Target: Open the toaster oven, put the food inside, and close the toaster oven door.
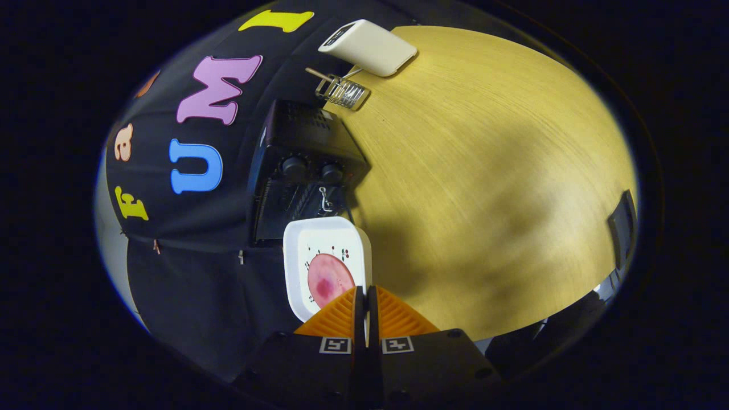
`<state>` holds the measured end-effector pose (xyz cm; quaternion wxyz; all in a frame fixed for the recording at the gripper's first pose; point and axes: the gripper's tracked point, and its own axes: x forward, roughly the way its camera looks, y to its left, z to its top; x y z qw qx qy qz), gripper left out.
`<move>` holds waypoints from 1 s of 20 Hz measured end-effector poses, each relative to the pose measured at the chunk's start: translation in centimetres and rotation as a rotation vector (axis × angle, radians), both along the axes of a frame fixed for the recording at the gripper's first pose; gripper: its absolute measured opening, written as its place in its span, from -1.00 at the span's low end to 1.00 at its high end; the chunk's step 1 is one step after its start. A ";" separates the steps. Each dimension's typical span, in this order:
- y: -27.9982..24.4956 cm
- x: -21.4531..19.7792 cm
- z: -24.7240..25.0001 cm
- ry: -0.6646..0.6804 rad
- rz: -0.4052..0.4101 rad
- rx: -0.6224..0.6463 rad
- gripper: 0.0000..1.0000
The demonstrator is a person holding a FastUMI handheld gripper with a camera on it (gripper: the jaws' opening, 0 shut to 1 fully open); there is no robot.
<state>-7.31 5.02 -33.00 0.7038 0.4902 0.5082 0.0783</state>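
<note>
Plate pinched at its rim, carried toward the oven

Plate (324, 259) was the thing in hand: a white, square dish with rounded corners, bearing a flat pink slice of food (329, 280). The gripper (365, 302) had its fingers pressed nearly together, with only a thin gap between them, and the plate's near edge ran into that gap; they appeared to be pinching the rim. The plate seemed tilted with the whole view, held above the yellow wooden table (484, 171).

Just beyond the plate stood the black toaster oven (304, 171), two knobs on its front and its door apparently let down, the dark inside facing the plate. Beyond the oven lay a small wire rack (342, 91), and past that a white box (369, 46).

Judged from its look, the plate was stiff, smooth and probably slippery and breakable, light enough for an edge grip yet apt to pivot in it. The slice lay loose and could slide if the plate tipped. The rim nearest the fingers seemed the only sensible hold, kept level on the way in.
</note>
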 end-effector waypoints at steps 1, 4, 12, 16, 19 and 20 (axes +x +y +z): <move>1.4 0.3 0.1 0.000 -0.020 -0.004 -0.90; 5.1 1.4 0.2 0.021 -0.106 -0.006 -0.90; 12.5 8.3 -1.5 0.091 -0.468 0.000 -0.90; 14.8 11.9 -1.8 0.129 -0.639 0.029 -0.90; 16.1 14.3 -2.7 0.155 -0.715 0.023 -0.90; 16.6 15.0 -3.0 0.163 -0.741 0.025 -0.89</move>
